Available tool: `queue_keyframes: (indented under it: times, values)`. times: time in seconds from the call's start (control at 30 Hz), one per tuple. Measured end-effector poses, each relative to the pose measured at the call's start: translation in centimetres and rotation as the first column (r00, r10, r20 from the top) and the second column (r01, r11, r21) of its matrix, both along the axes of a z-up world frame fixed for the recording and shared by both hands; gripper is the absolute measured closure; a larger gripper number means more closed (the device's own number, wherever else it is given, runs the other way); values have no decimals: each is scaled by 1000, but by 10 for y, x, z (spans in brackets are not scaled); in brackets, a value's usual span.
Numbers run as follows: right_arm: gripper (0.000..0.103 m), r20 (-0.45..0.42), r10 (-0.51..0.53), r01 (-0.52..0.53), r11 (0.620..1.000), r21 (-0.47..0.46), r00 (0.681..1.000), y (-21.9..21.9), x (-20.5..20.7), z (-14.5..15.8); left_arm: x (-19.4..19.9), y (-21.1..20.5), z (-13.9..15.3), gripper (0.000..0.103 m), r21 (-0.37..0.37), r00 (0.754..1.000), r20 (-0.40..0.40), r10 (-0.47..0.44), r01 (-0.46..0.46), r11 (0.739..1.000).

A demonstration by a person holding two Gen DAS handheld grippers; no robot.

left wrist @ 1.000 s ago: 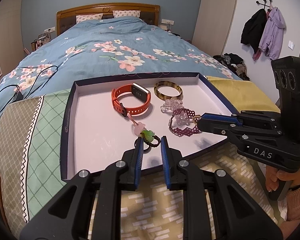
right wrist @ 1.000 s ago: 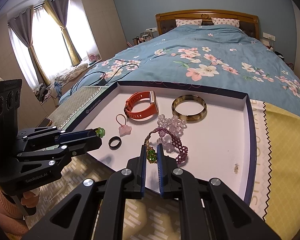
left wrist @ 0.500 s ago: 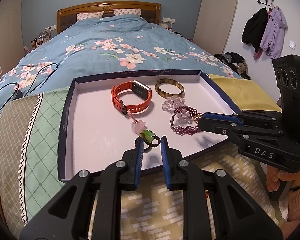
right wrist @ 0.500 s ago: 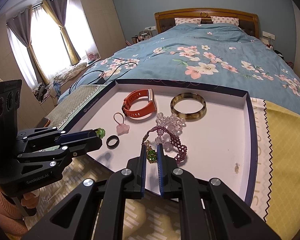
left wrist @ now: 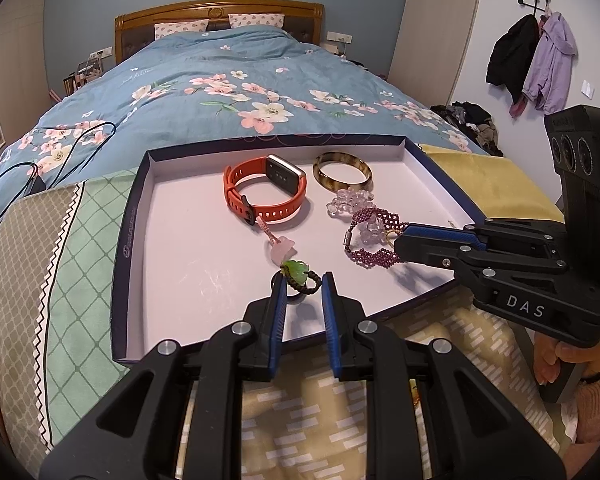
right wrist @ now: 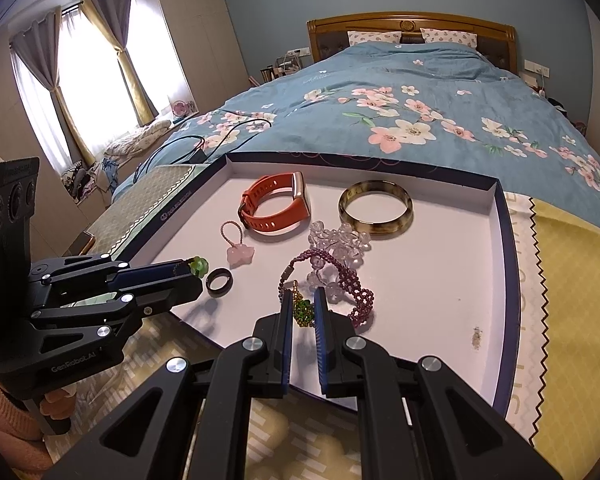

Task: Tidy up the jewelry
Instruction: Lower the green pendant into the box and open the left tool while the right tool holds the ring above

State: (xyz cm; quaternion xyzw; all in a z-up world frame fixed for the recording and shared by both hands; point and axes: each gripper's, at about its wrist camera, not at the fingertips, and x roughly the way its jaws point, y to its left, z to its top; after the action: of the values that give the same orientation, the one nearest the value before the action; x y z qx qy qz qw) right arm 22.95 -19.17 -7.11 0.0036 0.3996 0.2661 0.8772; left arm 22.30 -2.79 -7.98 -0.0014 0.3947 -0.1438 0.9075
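- Charm (left wrist: pixel 296 269), a green leaf on a dark beaded loop, pinched between the fingertips of the left gripper (left wrist: pixel 302 285) over the near edge of the tray (left wrist: pixel 134 216); the leaf points ahead, away from the jaws.
- Black ring (right wrist: pixel 219 281) lies flat on the tray just below and beside that gripper's tips.
- Right gripper (right wrist: pixel 303 307) is clamped on a green beaded pendant (right wrist: pixel 302 312), its gold chain running ahead toward the purple bracelet (right wrist: pixel 350 284).
- Ahead of both: a pink star charm (right wrist: pixel 239 254), clear beads (right wrist: pixel 340 240), then an orange watch (left wrist: pixel 266 192) and a bangle (left wrist: pixel 342 171) side by side at the far end.
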Motion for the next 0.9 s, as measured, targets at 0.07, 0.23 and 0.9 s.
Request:
queue_keyframes:
  times: [0.07,0.23,0.9]
  values:
    - [94,-2,-1,1,1000,-4,1000,1,1,0,1,0,-1,85,0,1000,-3,0,0,1000]
    - [94,-2,0,0,1000,-8,1000,2,1,-1,2,0,-2,85,1,1000,-5,2,-2,1000]
    - [93,15,-24,25,998,-54,1000,6,2,-2,4,2,-5,84,-7,1000,-14,8,-8,1000]
